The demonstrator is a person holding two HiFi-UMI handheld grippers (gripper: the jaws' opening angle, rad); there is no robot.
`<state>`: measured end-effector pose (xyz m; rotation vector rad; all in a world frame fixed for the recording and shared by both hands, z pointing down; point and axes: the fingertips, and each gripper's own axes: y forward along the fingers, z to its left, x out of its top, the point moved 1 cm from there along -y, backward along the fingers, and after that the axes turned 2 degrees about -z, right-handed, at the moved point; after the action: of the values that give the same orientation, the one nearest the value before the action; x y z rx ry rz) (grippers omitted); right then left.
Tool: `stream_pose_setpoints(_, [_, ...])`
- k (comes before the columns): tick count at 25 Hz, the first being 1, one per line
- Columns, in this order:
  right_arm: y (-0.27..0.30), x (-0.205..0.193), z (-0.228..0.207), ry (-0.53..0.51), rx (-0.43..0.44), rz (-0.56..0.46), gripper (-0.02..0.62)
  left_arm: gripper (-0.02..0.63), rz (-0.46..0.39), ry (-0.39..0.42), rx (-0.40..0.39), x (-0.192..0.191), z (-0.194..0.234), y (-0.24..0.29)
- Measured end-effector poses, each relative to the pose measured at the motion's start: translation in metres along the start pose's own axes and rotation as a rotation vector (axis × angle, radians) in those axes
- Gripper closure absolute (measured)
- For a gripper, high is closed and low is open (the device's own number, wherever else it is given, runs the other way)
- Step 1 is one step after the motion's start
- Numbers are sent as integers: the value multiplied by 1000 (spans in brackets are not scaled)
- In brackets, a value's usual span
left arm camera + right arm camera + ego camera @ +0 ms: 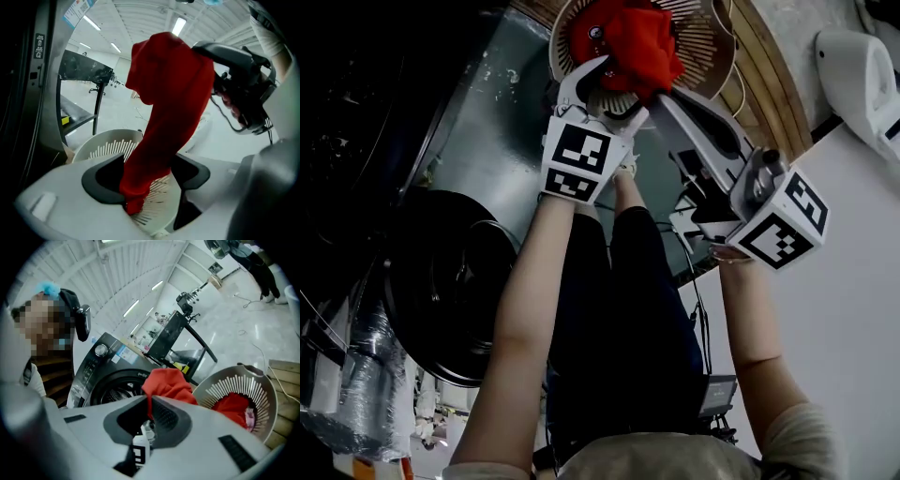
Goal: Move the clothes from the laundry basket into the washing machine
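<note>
Red garment [168,103] hangs crumpled, clamped by the right tool [147,398], loose inside the left tool [149,157], jaws apart.

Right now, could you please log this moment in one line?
right hand-held gripper shut on red garment; left hand-held gripper open astride it; laundry basket below

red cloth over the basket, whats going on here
A person is moving laundry with tongs in each hand. The right tongs are shut on a red garment, holding it above the white laundry basket. The left tongs are open with the garment hanging between them. More red clothing lies in the basket; the washing machine stands beside it.
</note>
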<state>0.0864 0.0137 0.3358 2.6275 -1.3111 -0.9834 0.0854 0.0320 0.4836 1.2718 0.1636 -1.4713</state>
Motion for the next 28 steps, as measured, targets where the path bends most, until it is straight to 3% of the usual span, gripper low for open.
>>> stream_pose_setpoints(1, [-4,1,0,-13,-4,5,563,288,-13,5,9,4,2,3])
stream_pose_setpoints(2, [-7,0,-5,-29,-19,13,563,401,-22,1,27,7,6,4])
stream_pose_setpoints(3, [-10,-2,-15,-46,-45,21,563,558,-22,-16,59,7,12,3])
stream_pose_setpoints(6, [-18,-16,-56,-104,-158,69,563,560,25,-89,155,-7,29,-12])
stream_pose_setpoints(8, [-13,-34,-80,-145,-197,150,563,560,77,-89,204,-18,38,-31])
stream_pose_setpoints(11, [11,-67,-97,-137,-127,269,551,560,144,-65,291,-26,50,-70])
stream_pose_setpoints(14, [40,-97,-105,-112,-4,366,456,560,184,-71,365,-31,61,-104])
stream_pose_setpoints(18, [78,-139,-122,-90,129,484,329,561,220,-184,463,-48,83,-137])
stream_pose_setpoints(22, [97,-153,-150,-118,173,542,291,560,245,-178,481,-59,93,-140])
stream_pose_setpoints(25, [92,-152,-158,-137,258,617,290,560,234,-244,517,-66,109,-144])
stream_pose_setpoints(26, [86,-151,-165,-196,246,653,290,560,231,-262,523,-67,113,-146])
stream_pose_setpoints(28, [76,-151,-193,-350,135,712,290,560,230,-268,517,-66,116,-145])
